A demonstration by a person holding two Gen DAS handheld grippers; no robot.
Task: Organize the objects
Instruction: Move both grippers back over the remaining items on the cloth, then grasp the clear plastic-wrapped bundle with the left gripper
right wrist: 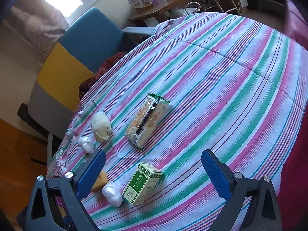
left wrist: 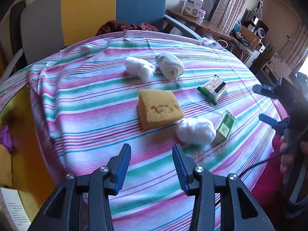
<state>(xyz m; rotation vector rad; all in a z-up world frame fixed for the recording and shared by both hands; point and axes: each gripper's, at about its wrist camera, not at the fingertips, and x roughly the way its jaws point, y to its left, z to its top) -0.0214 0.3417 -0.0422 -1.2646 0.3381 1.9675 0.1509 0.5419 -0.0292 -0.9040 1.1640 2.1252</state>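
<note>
My left gripper [left wrist: 152, 165] hangs over the near part of the table with its 2 blue ribbed pads [left wrist: 123, 170] a little way apart. Nothing is between them, so it is open and holds nothing. Just past its tips sits the yellow foam sponge block [left wrist: 158, 108] on the pink, green and white striped tablecloth [left wrist: 86, 104]. Touching the sponge's near right corner is a fluffy white cotton ball [left wrist: 195, 130], and right beside that stands a small green and white cardboard box [left wrist: 226, 125], tilted.

My right gripper [right wrist: 154, 171] is spread wide and also holds nothing. The same green box [right wrist: 142, 183] lies between its 2 fingers, but the pads are not touching it. The cotton ball [right wrist: 112, 193] is right beside the box, on the left.

Farther out is a clear snack packet with green ends [right wrist: 147, 120], lying flat by itself. Near the far edge I see a rolled cream cloth bundle [left wrist: 170, 65] and a second white cotton ball [left wrist: 139, 68], close together.

Behind the table stands a blue, yellow and grey chair [left wrist: 92, 5]. A hand [left wrist: 286, 154] holds the right gripper's handle at the right edge.
</note>
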